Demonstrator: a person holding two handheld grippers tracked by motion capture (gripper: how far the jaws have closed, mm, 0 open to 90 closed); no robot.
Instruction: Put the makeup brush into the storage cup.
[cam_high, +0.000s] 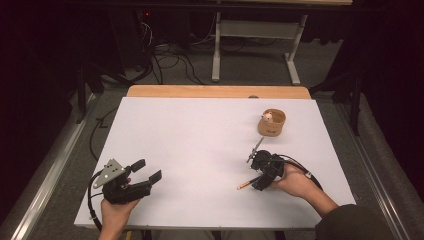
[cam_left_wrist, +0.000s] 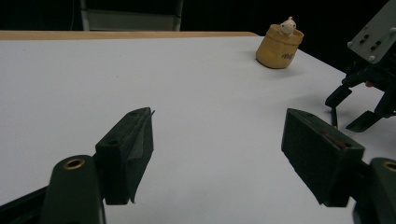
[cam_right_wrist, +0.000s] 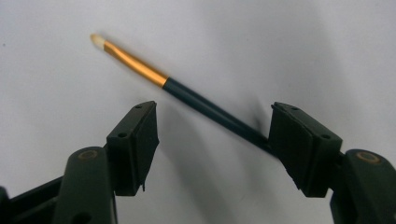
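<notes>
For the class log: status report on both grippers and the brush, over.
Left gripper open, empty, low over table. Right gripper open, jaws straddling the brush, no grip yet. Brush lies flat; the tan cup stands beyond, clear.

The desk (cam_high: 200, 150) is covered by a white sheet, with a bare wooden strip exposed along the 12 o'clock edge. A tan cup (cam_high: 272, 123) holding a small white figure is placed toward 2 o'clock. A dark-handled brush (cam_right_wrist: 187, 93) with a gold ferrule is laid flat toward 4 o'clock.

Two grippers — left gripper (cam_high: 149, 170), right gripper (cam_high: 261, 172); one paintbrush (cam_right_wrist: 187, 95); one tan cup (cam_high: 272, 123) — one figurine (cam_high: 267, 117) inside.
</notes>
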